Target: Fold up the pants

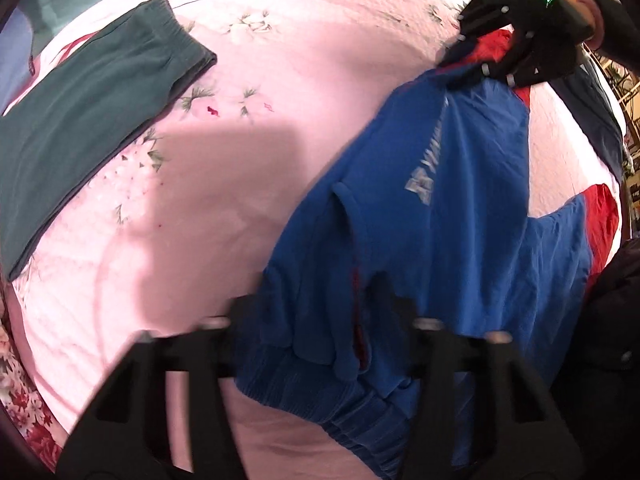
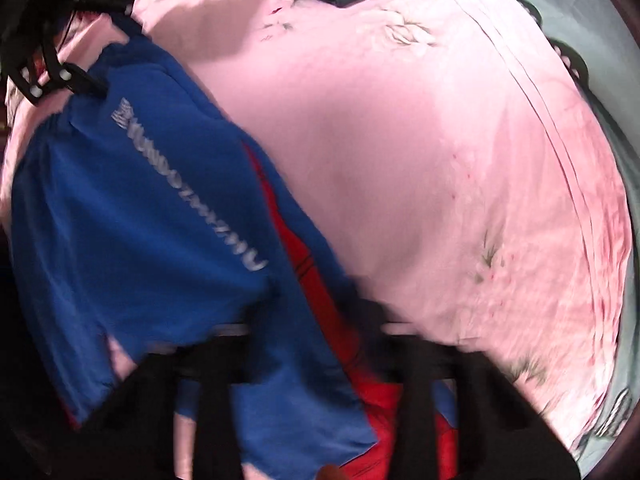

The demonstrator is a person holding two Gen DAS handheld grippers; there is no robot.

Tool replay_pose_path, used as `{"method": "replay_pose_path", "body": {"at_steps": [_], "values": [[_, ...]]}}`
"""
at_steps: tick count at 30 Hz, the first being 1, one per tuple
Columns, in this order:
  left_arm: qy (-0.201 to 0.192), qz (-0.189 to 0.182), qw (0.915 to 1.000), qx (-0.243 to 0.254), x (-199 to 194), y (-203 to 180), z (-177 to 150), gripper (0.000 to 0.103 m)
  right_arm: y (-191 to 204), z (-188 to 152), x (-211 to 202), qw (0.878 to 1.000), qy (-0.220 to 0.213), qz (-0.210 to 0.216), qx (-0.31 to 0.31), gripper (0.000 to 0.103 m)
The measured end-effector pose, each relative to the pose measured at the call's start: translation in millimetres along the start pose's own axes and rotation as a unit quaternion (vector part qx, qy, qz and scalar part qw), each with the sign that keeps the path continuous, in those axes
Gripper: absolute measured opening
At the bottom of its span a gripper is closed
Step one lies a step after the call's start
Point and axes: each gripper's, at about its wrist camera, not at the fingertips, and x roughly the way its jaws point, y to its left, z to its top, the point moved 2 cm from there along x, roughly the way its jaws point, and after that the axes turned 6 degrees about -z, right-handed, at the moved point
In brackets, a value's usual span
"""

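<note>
So the blue track pants with red side panels and grey lettering down the leg (image 1: 420,208) are lying spread across the pink floral bedspread (image 1: 248,184), and everything else sits around them. The left tool (image 1: 320,320) is at the ribbed blue waistband end, with the fabric bunched up between its two black fingers (image 1: 240,312), so it's clenched on the pants there. The far end of the pants, where the red panel shows, has the right tool (image 1: 496,66) on it, and its black fingers are pinched together on the cloth.

From the right wrist view, the right tool (image 2: 316,332) comes down over the blue and red fabric, which fills the gap between its fingers; it's blurry, but it looks closed on the pants. The left tool (image 2: 86,80) shows up at the pants' other end in that view, top left, gripping the blue edge.

Well apart from the pants, across a bare stretch of bedspread, there's a folded dark green garment with an elastic waistband (image 1: 88,120) lying flat. A person's hand in a dark sleeve (image 1: 592,20) holds the right tool, just past the red end of the pants.
</note>
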Motion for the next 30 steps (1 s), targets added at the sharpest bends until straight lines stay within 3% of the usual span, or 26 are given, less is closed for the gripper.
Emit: {"method": "replay_pose_path", "body": {"at_steps": [3,8,14,17,21,24,27,29,30], "values": [[-0.022,0.016,0.9996,0.009,-16.8,-7.4,0.6,0.023,15.4,-11.2,-32.0,1.0,-0.022,-0.017,0.003,0.006],[-0.061,0.049,0.9959,0.045,-62.5,-32.8,-13.1,0.019,52.9,-36.3,-102.0,0.996,-0.076,-0.052,0.018,0.005],[-0.087,0.088,0.9872,0.101,-103.4,-89.0,-54.1,0.017,146.3,-80.8,-167.4,0.99,-0.112,-0.09,-0.007,0.005],[-0.078,0.096,0.9851,0.119,-103.9,-109.8,-87.1,0.017,203.4,-110.8,-157.7,0.991,-0.105,-0.083,-0.027,0.005],[-0.035,0.088,0.987,0.129,-75.1,-137.2,-133.6,0.017,264.9,-137.2,-108.5,0.995,-0.072,-0.057,-0.038,0.005],[0.0,0.098,0.9866,0.131,-44.5,-144.0,-162.0,0.017,297.8,-148.3,-76.7,0.997,-0.053,-0.052,-0.034,0.005],[0.006,0.112,0.9859,0.124,-32.4,-145.6,-180.4,0.018,310.6,-156.1,-62.6,0.997,-0.054,-0.061,-0.007,0.006],[0.003,0.114,0.987,0.113,-38.0,-144.0,-185.7,0.019,310.1,-157.8,-65.6,0.997,-0.053,-0.057,0.012,0.014],[0.002,0.115,0.9877,0.106,-44.1,-142.4,-188.6,0.027,305.9,-159.9,-73.1,0.997,-0.05,-0.045,0.032,0.024]]}}
